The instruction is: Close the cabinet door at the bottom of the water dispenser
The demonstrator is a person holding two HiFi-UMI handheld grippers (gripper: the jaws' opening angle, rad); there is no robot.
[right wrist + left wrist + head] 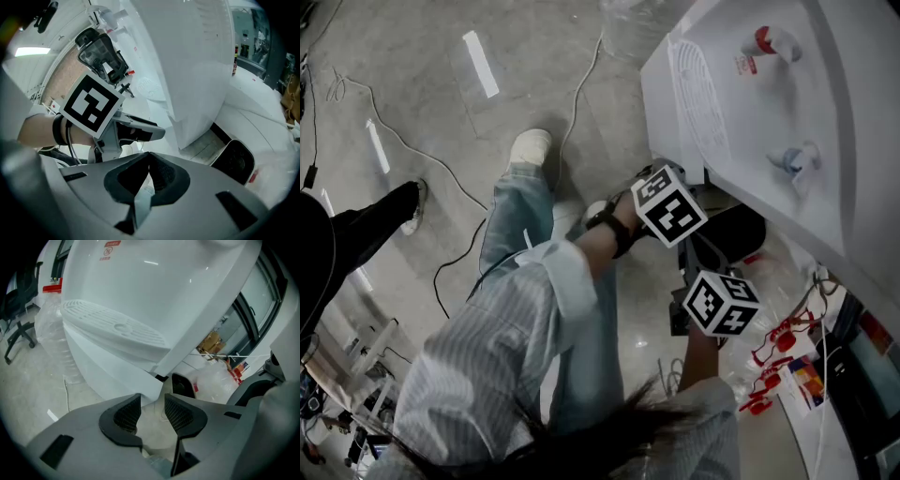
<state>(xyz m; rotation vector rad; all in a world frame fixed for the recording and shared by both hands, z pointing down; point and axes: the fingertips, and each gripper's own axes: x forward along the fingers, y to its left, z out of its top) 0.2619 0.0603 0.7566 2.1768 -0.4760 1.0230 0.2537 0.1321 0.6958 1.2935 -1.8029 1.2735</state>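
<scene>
Ahead of the left gripper (151, 403), the water dispenser (154, 296) runs off the picture's top edge. In the head view, marker cubes (670, 208) hide that gripper's jaws and those of the right gripper (149, 159)

Right tongs (149, 161) (tips together, nothing between) face the white water dispenser (197, 70).

The white water dispenser (154, 291) has its bottom cabinet door (110, 373) upright, a dark gap at one edge.

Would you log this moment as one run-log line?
left gripper open, empty | right gripper shut, empty | cabinet door before left gripper, ungripped
</scene>
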